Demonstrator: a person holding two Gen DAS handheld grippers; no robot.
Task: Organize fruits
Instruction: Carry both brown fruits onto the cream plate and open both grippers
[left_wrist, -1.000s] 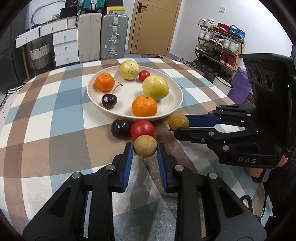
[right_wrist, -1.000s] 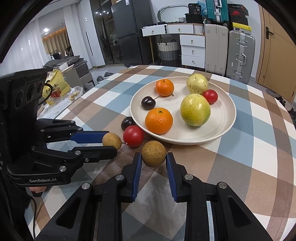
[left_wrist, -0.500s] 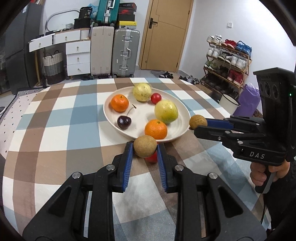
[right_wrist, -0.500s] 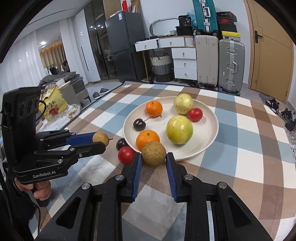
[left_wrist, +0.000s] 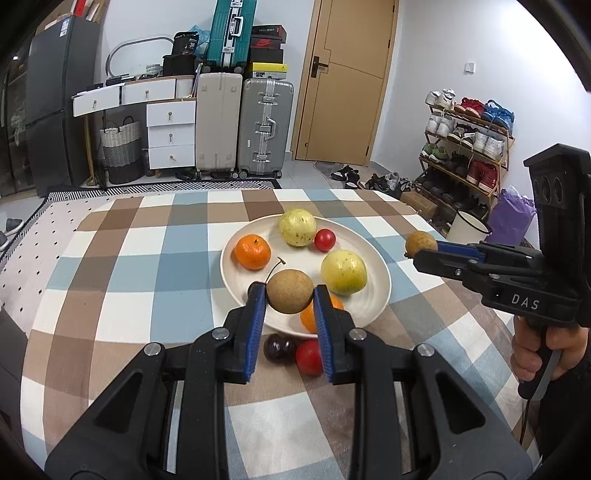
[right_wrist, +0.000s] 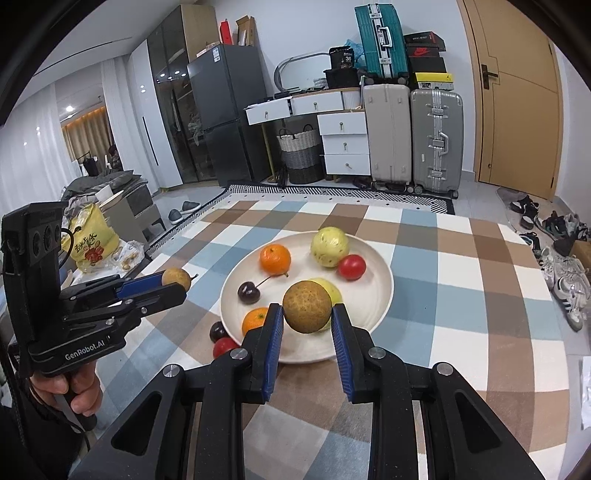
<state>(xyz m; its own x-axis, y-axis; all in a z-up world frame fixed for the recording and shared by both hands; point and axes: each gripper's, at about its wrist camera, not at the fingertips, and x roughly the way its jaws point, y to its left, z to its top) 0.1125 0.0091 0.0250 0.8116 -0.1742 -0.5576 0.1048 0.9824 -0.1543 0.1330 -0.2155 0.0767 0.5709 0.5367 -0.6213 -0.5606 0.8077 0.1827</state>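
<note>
Two longans (left_wrist: 290, 291), two oranges (left_wrist: 252, 252)

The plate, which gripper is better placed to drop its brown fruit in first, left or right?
Probably the left. The left gripper holds its brown fruit near the plate's front rim; the right gripper appears off to the plate's side.

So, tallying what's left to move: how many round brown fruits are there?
2, both lifted off the table: one brown fruit clamped in the left gripper, the other in the right gripper. None seen elsewhere; some could be hidden.
</note>
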